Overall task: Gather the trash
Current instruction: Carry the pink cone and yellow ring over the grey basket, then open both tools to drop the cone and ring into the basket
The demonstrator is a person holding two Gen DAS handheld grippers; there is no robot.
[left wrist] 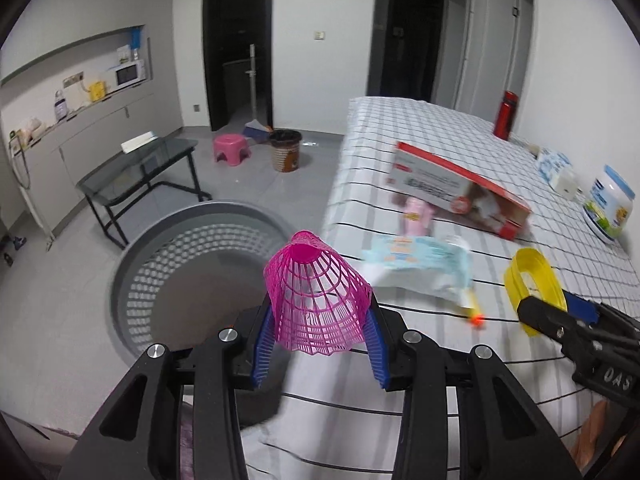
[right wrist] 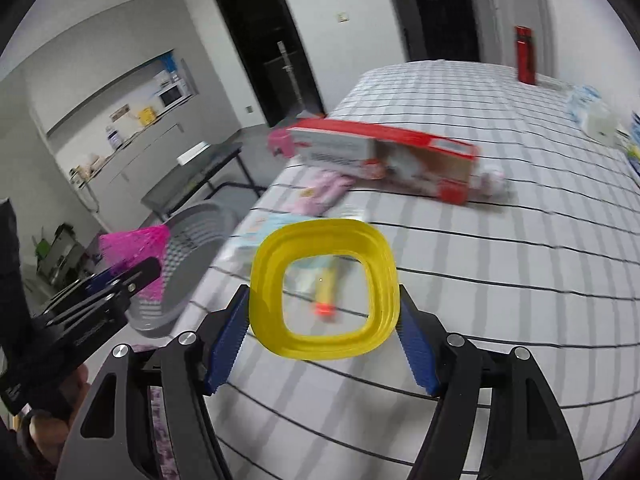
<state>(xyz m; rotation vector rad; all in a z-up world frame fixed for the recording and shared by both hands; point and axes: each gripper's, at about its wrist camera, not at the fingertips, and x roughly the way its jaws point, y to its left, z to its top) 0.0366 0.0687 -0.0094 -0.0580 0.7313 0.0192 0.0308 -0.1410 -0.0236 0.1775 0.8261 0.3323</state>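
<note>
My left gripper [left wrist: 318, 344] is shut on a pink mesh cone-shaped basket [left wrist: 316, 296], held over the edge of the checked bed beside a grey perforated bin [left wrist: 160, 272] on the floor. My right gripper [right wrist: 322, 328] is shut on a yellow plastic ring-shaped lid [right wrist: 324, 288], its blue pads pressing on both sides, above the bed. In the left wrist view the yellow lid [left wrist: 532, 280] shows at the right with the right gripper [left wrist: 560, 316] on it. On the bed lie a red-and-white carton [left wrist: 460, 188], a pale blue wrapper [left wrist: 420, 260], a pink packet [left wrist: 418, 216] and a yellow-orange stick [left wrist: 474, 314].
A glass-topped black table [left wrist: 140, 168], a pink stool [left wrist: 232, 150] and a brown bucket [left wrist: 285, 150] stand on the grey floor. At the far side of the bed [left wrist: 400, 132] are a red flask [left wrist: 506, 114], a white-blue jar [left wrist: 610, 204] and small cartons [left wrist: 556, 168].
</note>
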